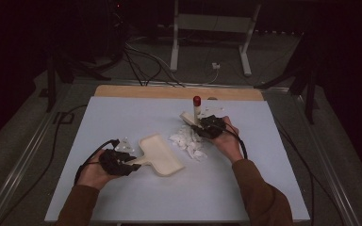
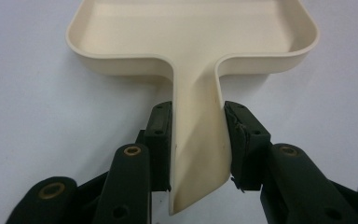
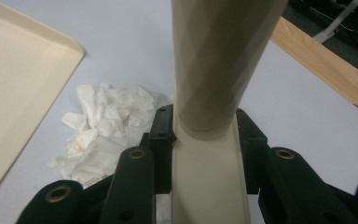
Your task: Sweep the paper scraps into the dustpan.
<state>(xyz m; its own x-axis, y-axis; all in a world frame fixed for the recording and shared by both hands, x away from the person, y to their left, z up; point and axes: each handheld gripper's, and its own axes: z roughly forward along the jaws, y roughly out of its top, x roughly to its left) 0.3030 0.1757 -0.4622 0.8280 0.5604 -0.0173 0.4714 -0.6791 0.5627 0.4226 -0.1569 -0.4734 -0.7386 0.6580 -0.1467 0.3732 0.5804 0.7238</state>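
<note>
**Spotter:** Start with the high view. What have you got?

**Me:** On the pale blue surface (image 1: 136, 197), my left gripper (image 1: 131, 163) is at the handle of the cream plastic dustpan (image 1: 162, 157), which lies flat near the middle. My right gripper (image 1: 202, 126) is further back with the cream hand brush with the red-tipped handle (image 1: 196, 109) standing upright. Between the two lies the pile of crumpled white tissue scraps (image 1: 188, 141), just beside the dustpan's far edge.

**Spotter:** Left gripper view?

**Me:** The fingers (image 2: 161, 140) are clamped on either side of the dustpan handle (image 2: 198, 135). The tray part (image 2: 191, 28) faces away, and what I can see of it looks empty.

**Spotter:** And the right gripper view?

**Me:** The fingers (image 3: 161, 140) are closed on the flat cream base of the brush (image 3: 209, 182), its round stem (image 3: 219, 60) rising between them. The scraps (image 3: 102, 133) sit to the left, all on the surface, and a corner of the dustpan (image 3: 23, 88) is beyond them. I can't see the bristles here.

**Spotter:** Progress?

**Me:** I'd judge it early. Both tools are gripped, but nothing is swept in. What's left: bring the dustpan's lip up to the pile and brush the scraps into it.
</note>
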